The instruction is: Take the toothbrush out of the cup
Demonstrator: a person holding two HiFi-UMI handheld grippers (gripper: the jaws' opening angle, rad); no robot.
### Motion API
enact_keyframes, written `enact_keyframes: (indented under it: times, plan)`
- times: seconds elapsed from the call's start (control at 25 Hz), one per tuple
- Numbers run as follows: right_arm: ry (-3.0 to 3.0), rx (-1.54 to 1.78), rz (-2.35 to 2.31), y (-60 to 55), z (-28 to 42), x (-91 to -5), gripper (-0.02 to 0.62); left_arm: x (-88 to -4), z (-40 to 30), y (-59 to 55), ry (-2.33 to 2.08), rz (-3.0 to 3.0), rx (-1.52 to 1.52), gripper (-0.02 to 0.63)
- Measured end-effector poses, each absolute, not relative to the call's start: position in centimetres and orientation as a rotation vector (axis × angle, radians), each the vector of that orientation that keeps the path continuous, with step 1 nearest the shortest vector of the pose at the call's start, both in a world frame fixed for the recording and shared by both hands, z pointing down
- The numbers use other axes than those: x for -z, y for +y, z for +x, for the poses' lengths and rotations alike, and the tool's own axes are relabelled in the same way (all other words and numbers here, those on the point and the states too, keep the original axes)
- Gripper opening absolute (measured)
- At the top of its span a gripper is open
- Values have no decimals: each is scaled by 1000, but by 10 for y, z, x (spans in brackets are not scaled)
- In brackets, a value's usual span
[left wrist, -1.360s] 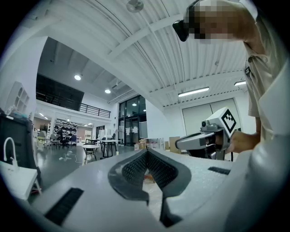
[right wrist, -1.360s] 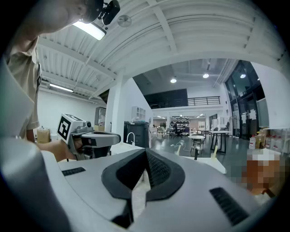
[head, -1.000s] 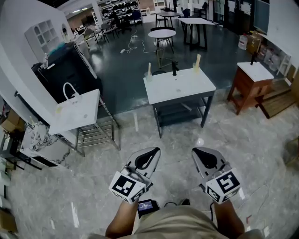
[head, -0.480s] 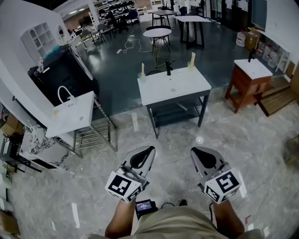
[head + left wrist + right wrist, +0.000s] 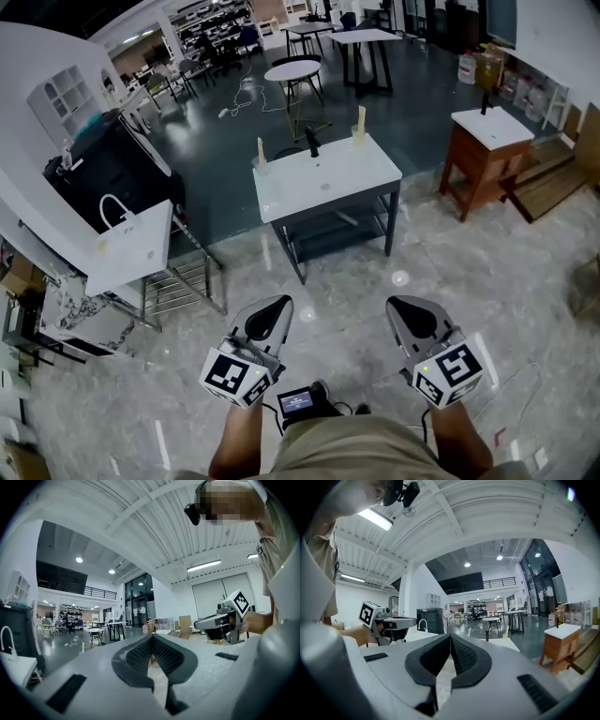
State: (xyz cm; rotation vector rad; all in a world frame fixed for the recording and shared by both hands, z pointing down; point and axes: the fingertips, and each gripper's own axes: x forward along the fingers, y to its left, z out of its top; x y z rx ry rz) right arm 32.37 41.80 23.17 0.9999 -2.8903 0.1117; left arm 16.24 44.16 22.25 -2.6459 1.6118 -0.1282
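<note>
A white-topped washstand [image 5: 330, 181] with a black tap [image 5: 312, 144] stands on the floor well ahead of me. At its back left corner is a small cup with a pale toothbrush upright in it [image 5: 261, 156]; a second such cup [image 5: 360, 126] stands at the back right. Both grippers are held low in front of the person, far short of the stand. My left gripper [image 5: 280, 303] is shut with nothing between its pads. My right gripper [image 5: 397, 305] is also shut and empty. Each gripper view shows the other gripper beside it, the right gripper [image 5: 219, 622] and the left gripper [image 5: 388, 623].
Another white stand with an arched white tap [image 5: 127, 240] is at the left, over a metal rack. A wooden cabinet [image 5: 483, 155] stands at the right, a black cabinet [image 5: 108, 169] at the far left. Round and square tables [image 5: 291, 73] fill the dark-floored room behind.
The washstand has slid leftward in the head view as the person walks on. The left gripper has drifted left and lower in frame. Both grippers stay shut.
</note>
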Motion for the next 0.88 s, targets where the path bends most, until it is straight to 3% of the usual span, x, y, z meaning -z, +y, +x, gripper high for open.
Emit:
enact_keyframes:
  times: [0.52,0.88]
  plan:
    - [-2790,-162,1230,326,378,-251,6,-246,195,324,1446,-2754,174,8]
    - [-2719,-217,1313,233,359,-259,6,-255,176,218,1375,-2827,165,8]
